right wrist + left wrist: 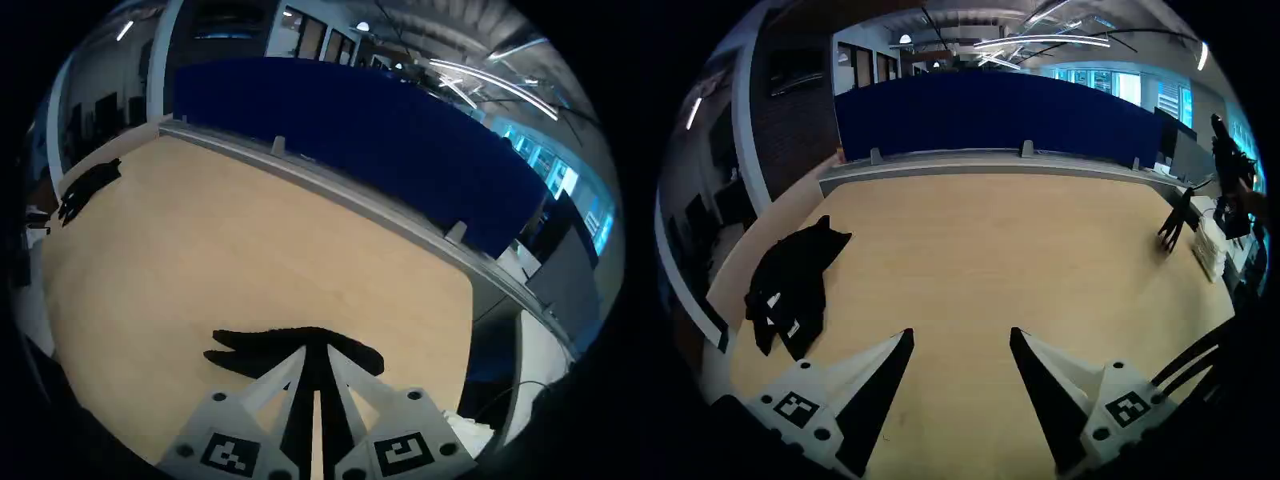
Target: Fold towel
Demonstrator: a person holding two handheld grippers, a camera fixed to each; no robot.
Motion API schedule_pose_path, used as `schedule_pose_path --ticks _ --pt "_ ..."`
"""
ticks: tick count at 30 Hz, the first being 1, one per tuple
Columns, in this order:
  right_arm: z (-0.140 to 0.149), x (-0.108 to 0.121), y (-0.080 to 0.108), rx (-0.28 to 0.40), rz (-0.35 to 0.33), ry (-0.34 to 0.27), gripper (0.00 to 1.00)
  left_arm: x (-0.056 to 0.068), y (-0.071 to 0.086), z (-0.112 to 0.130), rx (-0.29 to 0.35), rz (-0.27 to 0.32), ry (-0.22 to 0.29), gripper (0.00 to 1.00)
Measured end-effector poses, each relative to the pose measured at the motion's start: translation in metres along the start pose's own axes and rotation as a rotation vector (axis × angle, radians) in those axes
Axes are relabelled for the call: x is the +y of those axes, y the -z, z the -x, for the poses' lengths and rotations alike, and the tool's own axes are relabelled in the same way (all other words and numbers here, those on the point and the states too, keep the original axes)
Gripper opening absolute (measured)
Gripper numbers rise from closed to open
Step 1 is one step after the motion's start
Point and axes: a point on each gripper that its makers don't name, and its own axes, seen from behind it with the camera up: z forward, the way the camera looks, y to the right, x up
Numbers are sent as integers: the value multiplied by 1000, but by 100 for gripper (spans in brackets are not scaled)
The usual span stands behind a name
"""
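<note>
A small black towel (264, 348) lies crumpled on the wooden table (200, 248) near its right end. My right gripper (318, 352) is shut on its near edge, with the cloth pinched in the narrow gap between the fingers. In the left gripper view that same gripper (1178, 220) shows far right, held by a hand, with the dark cloth (1170, 232) at its tips. My left gripper (960, 336) hovers open over bare wood with nothing between its fingers. A second black cloth pile (792, 284) lies at the table's left end, also visible as the distant pile (88, 188).
A blue partition (992, 112) runs along the table's far edge. A stack of white folded cloth (1210, 248) sits at the right edge. A dark chair back (1200, 364) stands close by my left gripper's right side. A monitor (572, 280) stands beyond the table's right end.
</note>
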Motion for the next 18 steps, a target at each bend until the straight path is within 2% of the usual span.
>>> schedule_pose_path --ticks 8,18 --pt "21 2 4 -11 1 -23 3 3 -3 -3 -1 3 0 89" --pt "77 12 11 -74 24 -51 3 9 -5 -5 1 7 -9 89"
